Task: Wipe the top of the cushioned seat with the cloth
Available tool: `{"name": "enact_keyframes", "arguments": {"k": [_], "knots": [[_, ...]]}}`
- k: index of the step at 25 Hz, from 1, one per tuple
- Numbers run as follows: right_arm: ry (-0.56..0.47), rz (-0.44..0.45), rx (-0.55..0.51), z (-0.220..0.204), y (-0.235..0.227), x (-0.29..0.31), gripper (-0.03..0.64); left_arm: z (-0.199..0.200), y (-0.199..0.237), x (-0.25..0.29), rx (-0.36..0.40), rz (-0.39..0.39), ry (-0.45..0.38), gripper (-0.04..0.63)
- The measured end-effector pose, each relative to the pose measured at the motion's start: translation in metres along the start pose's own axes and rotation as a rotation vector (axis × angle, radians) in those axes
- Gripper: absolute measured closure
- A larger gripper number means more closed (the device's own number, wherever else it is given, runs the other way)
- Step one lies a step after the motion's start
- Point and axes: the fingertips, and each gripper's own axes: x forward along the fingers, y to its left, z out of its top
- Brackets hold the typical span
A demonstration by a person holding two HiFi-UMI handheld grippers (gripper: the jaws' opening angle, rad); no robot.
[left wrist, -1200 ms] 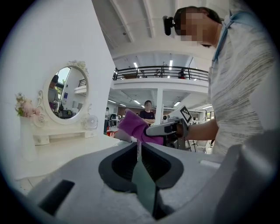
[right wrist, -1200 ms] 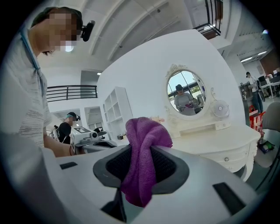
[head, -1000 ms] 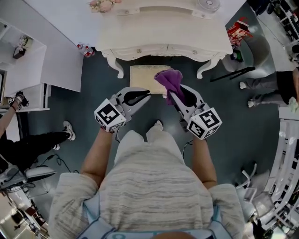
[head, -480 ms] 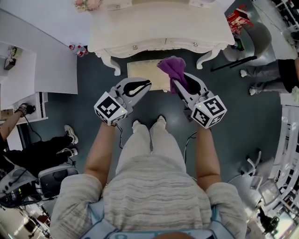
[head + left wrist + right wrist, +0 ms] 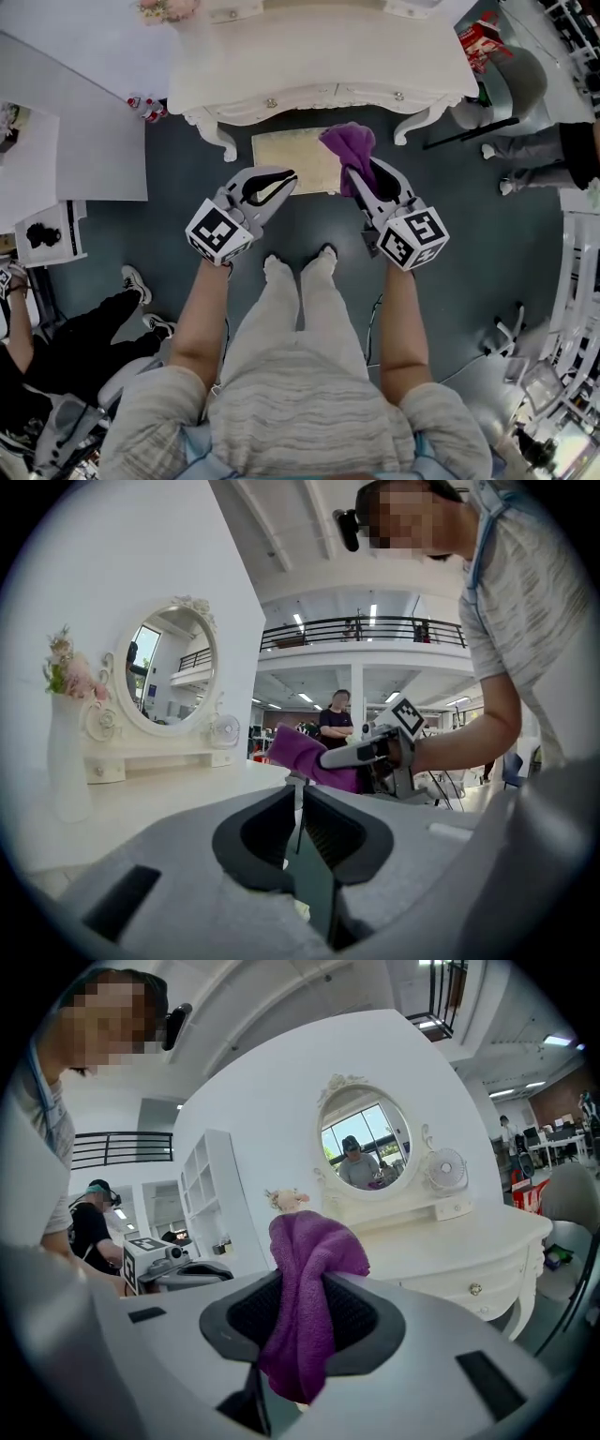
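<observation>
Right gripper view: right tool (image 5: 302, 1283) clamps the purple cloth (image 5: 314, 1241) at its bunched middle; judged soft, light, floppy. Left tool (image 5: 298, 803) closed, empty. Cushioned seat (image 5: 291, 159) lies ahead of and below both tools.

Cushioned seat (image 5: 291, 155) partly behind cloth (image 5: 349, 145), dressing table (image 5: 319, 56) cropped

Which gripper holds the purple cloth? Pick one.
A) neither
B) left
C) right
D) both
C: the cloth is clamped in the right gripper, while the left gripper is shut on nothing.
</observation>
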Motion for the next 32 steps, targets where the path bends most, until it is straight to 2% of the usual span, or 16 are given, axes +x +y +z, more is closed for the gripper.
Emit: {"name": "enact_keyframes", "arguments": {"k": [5, 6, 8, 10, 13, 16, 21, 26, 29, 32], "knots": [[0.044, -0.047, -0.011, -0.046, -0.033, 0.022, 0.503, -0.044, 0.012, 0.003, -0.03, 0.035, 0.005, 0.567], [0.05, -0.059, -0.011, -0.057, -0.042, 0.028, 0.503, -0.055, 0.015, 0.004, -0.035, 0.044, 0.004, 0.533], [0.065, -0.081, -0.009, -0.08, -0.061, 0.041, 0.503, -0.082, 0.021, 0.006, -0.043, 0.06, 0.007, 0.376], [0.079, -0.098, -0.009, -0.103, -0.079, 0.054, 0.503, -0.113, 0.025, 0.008, -0.039, 0.072, 0.025, 0.302], [0.09, -0.111, -0.015, -0.133, -0.102, 0.073, 0.503, -0.16, 0.031, 0.014, -0.029, 0.081, 0.062, 0.229], [0.093, -0.126, -0.025, -0.159, -0.121, 0.091, 0.503, -0.201, 0.041, 0.019, -0.004, 0.106, 0.073, 0.127], [0.113, -0.156, -0.04, -0.203, -0.15, 0.114, 0.503, -0.262, 0.062, 0.026, 0.023, 0.148, 0.1, 0.021], [0.133, -0.178, -0.058, -0.24, -0.174, 0.135, 0.503, -0.325, 0.079, 0.026, 0.027, 0.141, 0.164, 0.003], [0.137, -0.186, -0.066, -0.262, -0.187, 0.146, 0.503, -0.362, 0.084, 0.025, 0.059, 0.121, 0.206, 0.002], [0.16, -0.208, -0.087, -0.284, -0.202, 0.159, 0.503, -0.394, 0.096, 0.028, 0.081, 0.129, 0.213, 0.002]]}}
